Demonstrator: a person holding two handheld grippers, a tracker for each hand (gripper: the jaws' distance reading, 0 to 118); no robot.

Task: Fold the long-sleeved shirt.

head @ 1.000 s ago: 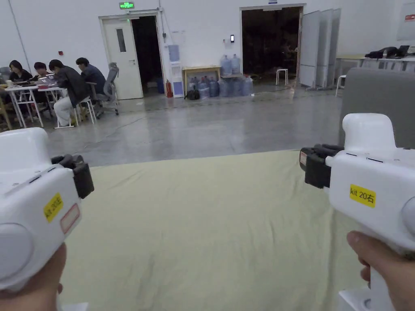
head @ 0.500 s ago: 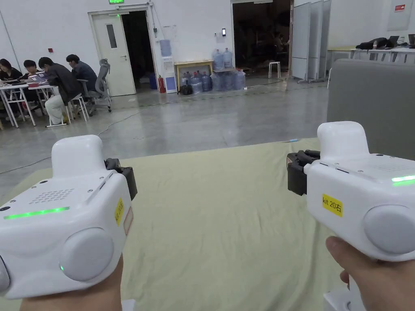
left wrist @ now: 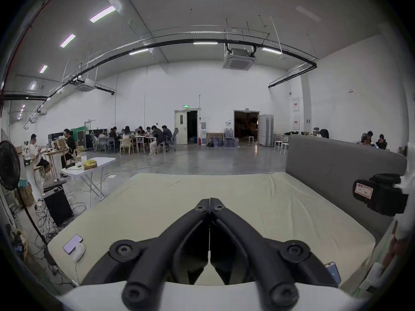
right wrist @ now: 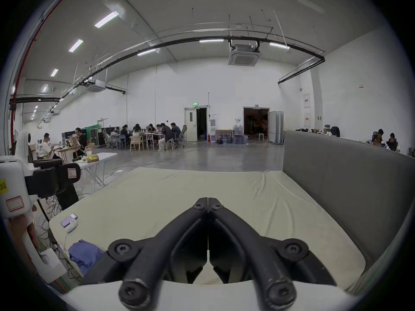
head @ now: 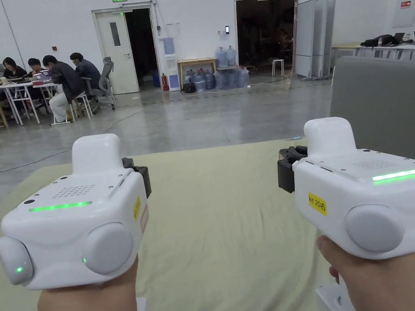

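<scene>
Pale yellow-green sheet (head: pixel 227 210) covers a wide mattress in front of me. A crumpled blue garment (right wrist: pixel 84 257) lies at its near left corner, below and left of the right gripper. Both white hand-held grippers hover side by side above the near part of the sheet. My left gripper (left wrist: pixel 210 200) has its black jaws pressed together with nothing between them; in the head view it (head: pixel 137 174) sits at the left. My right gripper (right wrist: pixel 207 200) is likewise shut and empty, at the right in the head view (head: pixel 288 164).
A grey padded panel (head: pixel 373 101) runs along the mattress's right side. A phone and a white device (left wrist: pixel 74 247) lie on the left edge, another phone (left wrist: pixel 333 273) near right. A folding table (left wrist: pixel 89 167), a fan (left wrist: pixel 9 165) and cables stand left. People sit at far tables (head: pixel 44 87).
In the head view both grippers have come inward and higher, so their tops with green lights now show. The head camera has also shifted.
</scene>
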